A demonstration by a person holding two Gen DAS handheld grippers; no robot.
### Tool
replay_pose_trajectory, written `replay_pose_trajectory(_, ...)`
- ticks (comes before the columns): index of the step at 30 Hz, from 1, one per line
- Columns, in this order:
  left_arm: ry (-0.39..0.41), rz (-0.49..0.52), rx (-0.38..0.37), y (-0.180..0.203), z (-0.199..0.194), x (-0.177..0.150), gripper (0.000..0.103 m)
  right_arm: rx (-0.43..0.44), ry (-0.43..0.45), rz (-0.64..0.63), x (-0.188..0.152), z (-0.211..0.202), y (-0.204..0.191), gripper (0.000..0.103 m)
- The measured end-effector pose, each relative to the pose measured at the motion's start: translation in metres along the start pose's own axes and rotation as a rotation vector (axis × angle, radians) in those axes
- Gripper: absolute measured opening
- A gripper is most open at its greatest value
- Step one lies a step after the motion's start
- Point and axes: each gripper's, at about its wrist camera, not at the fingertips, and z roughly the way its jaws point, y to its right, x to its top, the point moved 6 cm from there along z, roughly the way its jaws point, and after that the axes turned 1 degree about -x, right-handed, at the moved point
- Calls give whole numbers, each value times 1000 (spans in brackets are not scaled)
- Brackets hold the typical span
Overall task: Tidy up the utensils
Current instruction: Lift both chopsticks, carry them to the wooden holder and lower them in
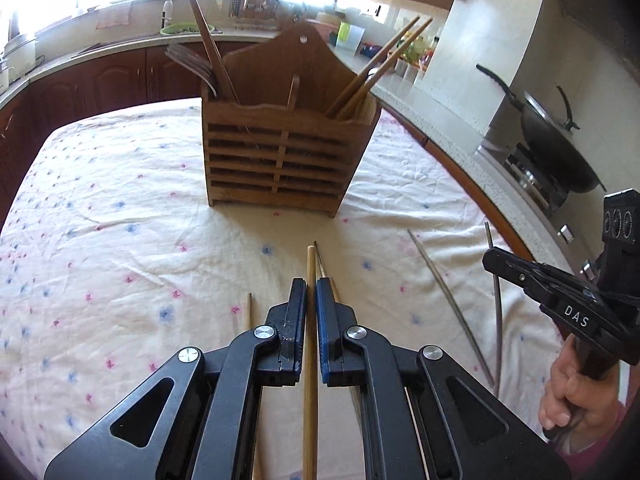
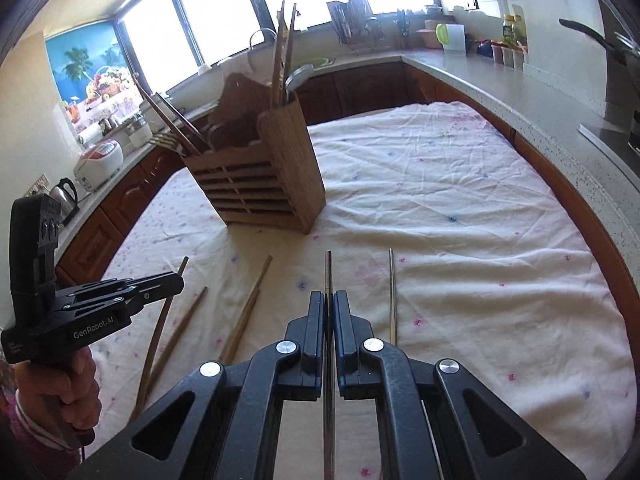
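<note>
Wooden chopstick (image 1: 310, 320) in left gripper (image 1: 311, 292); metal chopstick (image 2: 329, 276) in right gripper (image 2: 329, 304)

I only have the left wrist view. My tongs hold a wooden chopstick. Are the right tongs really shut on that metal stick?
Observer: Yes, the right tongs are shut on a metal chopstick, its tip pointing toward the wooden holder.
Operator: Is there anything besides chopsticks in the holder's right end?
Observer: A metal spoon bowl shows there among the upright sticks.
Operator: What lies beside my tongs?
Observer: Two loose wooden chopsticks lie on the cloth, between the left tongs and the right ones.
</note>
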Motion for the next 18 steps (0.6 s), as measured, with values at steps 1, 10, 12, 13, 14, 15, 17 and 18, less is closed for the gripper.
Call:
replay_pose_trajectory(1,20,-6,-7,0,-11,2,4,5,18,0,3,-8,-3,5)
replay_pose_trajectory(10,175,-39,-62,4,-89,18,4,42,180,-19,33,-72,-27,5)
replay_pose_trajectory(12,203,-34,-62,4,-104,20,5,45,213,-27,40,-83,-31,5)
replay_pose_trajectory(13,216,-32,-61,5,-109,21,4,46,227,-29,43,-88,-33,5)
replay_pose_trajectory(14,225,-30,-60,5,-113,22,5,48,239,-31,45,-92,-35,5)
replay_pose_trajectory(15,234,-30,-56,5,-116,23,5,49,249,-33,48,-95,-37,5)
replay_pose_trajectory(17,245,-32,-52,3,-120,25,4,52,266,-34,51,-99,-39,5)
replay_pose_trajectory(18,250,-33,-52,2,-123,25,4,52,273,-35,53,-101,-40,5)
